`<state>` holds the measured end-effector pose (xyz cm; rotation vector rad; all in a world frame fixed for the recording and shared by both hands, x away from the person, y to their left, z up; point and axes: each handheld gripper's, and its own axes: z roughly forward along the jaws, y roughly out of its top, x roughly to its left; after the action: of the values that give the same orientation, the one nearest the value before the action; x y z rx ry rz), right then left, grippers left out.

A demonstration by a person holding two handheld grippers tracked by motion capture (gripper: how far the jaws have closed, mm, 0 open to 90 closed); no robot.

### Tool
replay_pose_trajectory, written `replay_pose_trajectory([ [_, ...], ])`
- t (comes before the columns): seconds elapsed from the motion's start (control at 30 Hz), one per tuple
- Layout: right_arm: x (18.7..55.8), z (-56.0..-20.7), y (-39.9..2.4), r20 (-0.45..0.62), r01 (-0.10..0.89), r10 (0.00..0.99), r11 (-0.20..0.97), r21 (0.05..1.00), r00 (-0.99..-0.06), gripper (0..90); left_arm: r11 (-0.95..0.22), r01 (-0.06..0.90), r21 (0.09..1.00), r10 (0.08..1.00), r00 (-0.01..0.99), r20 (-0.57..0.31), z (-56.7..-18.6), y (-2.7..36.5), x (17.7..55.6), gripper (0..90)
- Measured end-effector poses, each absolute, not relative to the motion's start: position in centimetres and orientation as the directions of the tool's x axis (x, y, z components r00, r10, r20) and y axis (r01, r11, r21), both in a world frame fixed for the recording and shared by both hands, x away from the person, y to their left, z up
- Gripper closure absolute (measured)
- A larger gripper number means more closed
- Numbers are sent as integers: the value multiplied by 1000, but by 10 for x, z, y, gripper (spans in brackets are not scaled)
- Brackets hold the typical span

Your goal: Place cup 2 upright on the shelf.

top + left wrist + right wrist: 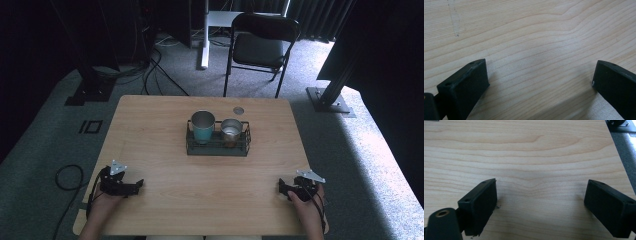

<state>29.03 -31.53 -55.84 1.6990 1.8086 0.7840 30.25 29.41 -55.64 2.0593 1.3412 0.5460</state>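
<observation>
Seemingly nothing is begun: both the left tongs (136, 186) and right tongs (281, 189) rest apart on the pale wooden desk (165, 150), the black wire basket (218, 146) with its teal metal cup (203, 127) untouched

The left gripper (540, 82) is seen from its own camera with its two black fingers (464, 86) set wide apart, nothing held between them. Beneath them, the pale wood-grain counter (534, 35) is shown, marked by a faint streak near the upper left.
</observation>
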Motion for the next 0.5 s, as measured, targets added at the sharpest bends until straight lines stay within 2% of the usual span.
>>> replay_pose_trajectory([
  [0.5, 290, -558, -315, 11, 690, 998, 36, 723, -63, 109, -297, 663, 687, 916, 401, 10, -556, 294, 302, 9],
])
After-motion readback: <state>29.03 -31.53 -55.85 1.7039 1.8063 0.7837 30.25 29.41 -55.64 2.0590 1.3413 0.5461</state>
